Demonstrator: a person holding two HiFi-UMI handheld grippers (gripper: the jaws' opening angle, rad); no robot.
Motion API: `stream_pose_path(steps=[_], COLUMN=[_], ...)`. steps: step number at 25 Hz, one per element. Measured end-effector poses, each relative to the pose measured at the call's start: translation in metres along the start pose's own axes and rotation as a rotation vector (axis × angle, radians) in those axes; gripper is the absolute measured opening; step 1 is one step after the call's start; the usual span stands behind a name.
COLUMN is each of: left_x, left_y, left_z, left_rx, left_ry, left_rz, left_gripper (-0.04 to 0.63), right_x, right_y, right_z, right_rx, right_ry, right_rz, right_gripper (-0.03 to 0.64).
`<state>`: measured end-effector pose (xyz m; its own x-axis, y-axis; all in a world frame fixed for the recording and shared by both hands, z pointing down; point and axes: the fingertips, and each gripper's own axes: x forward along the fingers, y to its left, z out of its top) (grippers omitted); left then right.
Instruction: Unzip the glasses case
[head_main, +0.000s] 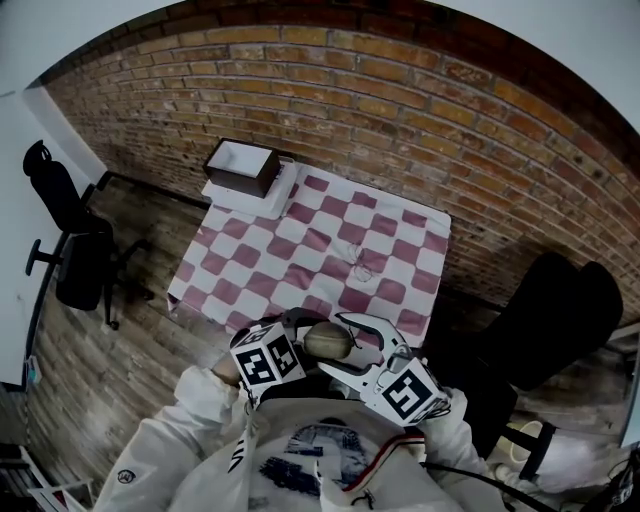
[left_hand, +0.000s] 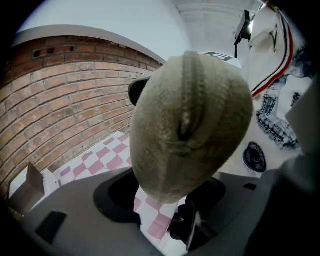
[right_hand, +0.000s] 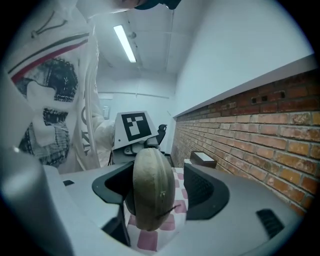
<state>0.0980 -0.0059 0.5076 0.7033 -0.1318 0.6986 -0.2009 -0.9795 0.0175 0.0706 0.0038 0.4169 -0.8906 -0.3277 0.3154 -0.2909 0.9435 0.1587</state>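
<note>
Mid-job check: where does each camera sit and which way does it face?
Head view: on the head, facing down at the checked table; left gripper, right gripper and sleeves show.
Left gripper view: along its jaws, shut on the glasses case; shirt behind.
Right gripper view: along open jaws around the case, towards the left gripper.
Shared: the case.

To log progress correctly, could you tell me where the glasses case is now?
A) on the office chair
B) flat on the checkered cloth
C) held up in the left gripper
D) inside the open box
C: the left gripper is shut on the glasses case, with the checkered cloth showing below it.
</note>
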Motion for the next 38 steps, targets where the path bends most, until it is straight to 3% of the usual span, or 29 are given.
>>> stream_pose_path(steps=[20, 38], left_x=[-0.080, -0.137], left_y=[0.035, 0.084], left_z=[-0.053, -0.120], left_rx=[0.133, 0.141], left_ry=[0.027, 0.007], left_rz=[-0.084, -0.146], left_gripper=[0.278, 0.278], right_x=[0.105, 0.206], right_y=[0.015, 0.014], right_z=[0.048, 0.076], right_rx=[-0.043, -0.053], right_ry=[0.027, 0.052], right_rz=[0.031, -0.031], right_gripper=[0.313, 0.270])
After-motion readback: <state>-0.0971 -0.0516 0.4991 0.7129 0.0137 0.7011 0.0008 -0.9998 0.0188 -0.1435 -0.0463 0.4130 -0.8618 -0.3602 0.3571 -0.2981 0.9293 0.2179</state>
